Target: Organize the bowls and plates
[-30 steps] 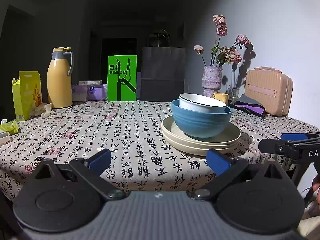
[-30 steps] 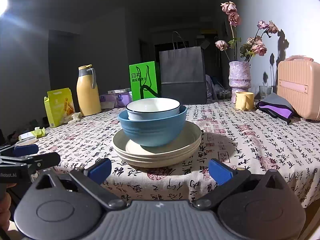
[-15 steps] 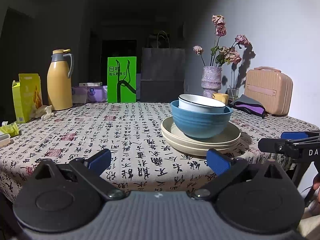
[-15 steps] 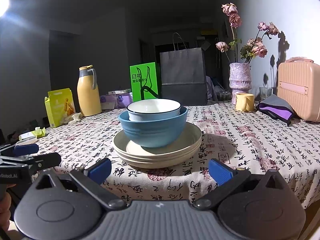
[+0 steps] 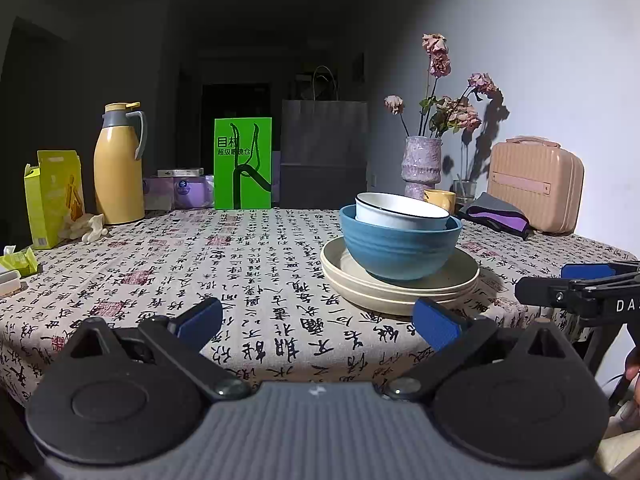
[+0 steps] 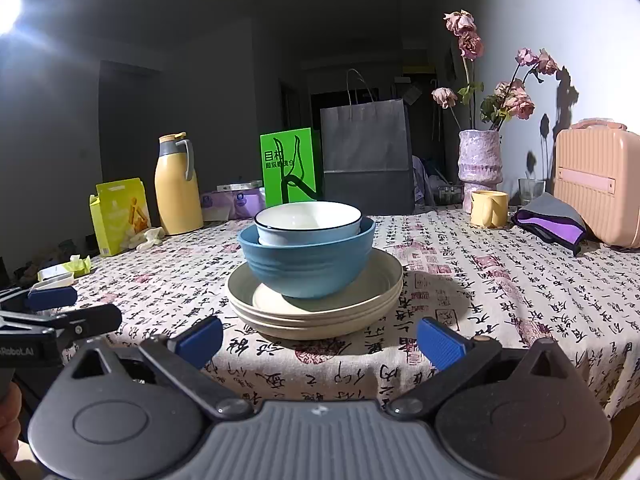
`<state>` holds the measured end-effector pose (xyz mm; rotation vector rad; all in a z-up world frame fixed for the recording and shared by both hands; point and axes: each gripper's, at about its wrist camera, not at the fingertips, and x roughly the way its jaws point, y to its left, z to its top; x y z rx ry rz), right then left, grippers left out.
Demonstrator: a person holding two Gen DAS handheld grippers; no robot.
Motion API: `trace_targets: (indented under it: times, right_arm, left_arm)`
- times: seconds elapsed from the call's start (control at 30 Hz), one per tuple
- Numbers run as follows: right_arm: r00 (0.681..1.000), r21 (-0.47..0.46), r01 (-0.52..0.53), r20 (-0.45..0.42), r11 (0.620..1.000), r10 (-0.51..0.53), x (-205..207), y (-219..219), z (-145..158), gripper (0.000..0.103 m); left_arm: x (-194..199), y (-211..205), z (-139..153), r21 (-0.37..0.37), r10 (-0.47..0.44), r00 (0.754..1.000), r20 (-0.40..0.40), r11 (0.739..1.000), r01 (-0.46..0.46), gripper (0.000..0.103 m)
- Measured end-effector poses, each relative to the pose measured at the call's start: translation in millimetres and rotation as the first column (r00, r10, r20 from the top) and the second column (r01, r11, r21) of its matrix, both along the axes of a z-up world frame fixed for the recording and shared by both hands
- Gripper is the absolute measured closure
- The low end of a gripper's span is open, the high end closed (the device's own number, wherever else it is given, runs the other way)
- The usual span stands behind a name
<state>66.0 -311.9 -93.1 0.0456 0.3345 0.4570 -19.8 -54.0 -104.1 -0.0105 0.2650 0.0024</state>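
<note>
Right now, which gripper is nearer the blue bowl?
Right, slightly. The right gripper faces the blue bowl head-on at the table edge; the left gripper sits off to the bowl's left, both open.

You are seeing "目" on the green box [image 5: 243, 163] beside the dark paper bag [image 5: 323, 152], and "RoboLAI" on the left gripper [image 6: 52, 312].

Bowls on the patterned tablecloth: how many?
2. A white dark-rimmed bowl sits tilted inside a blue ribbed bowl, which rests on stacked cream plates. Another could hide beneath the white one.
</note>
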Motion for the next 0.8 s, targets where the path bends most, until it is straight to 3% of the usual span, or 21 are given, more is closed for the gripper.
trace_targets:
  times: [0.8]
  right_arm:
    - [1.000, 0.000, -0.001, 0.001, 1.000, 0.001, 0.2, -0.1, 0.3, 0.000]
  left_arm:
    - [-2.2, -2.3, -0.4, 0.012, -0.004, 1.000, 0.010, 1.000, 0.004, 0.000]
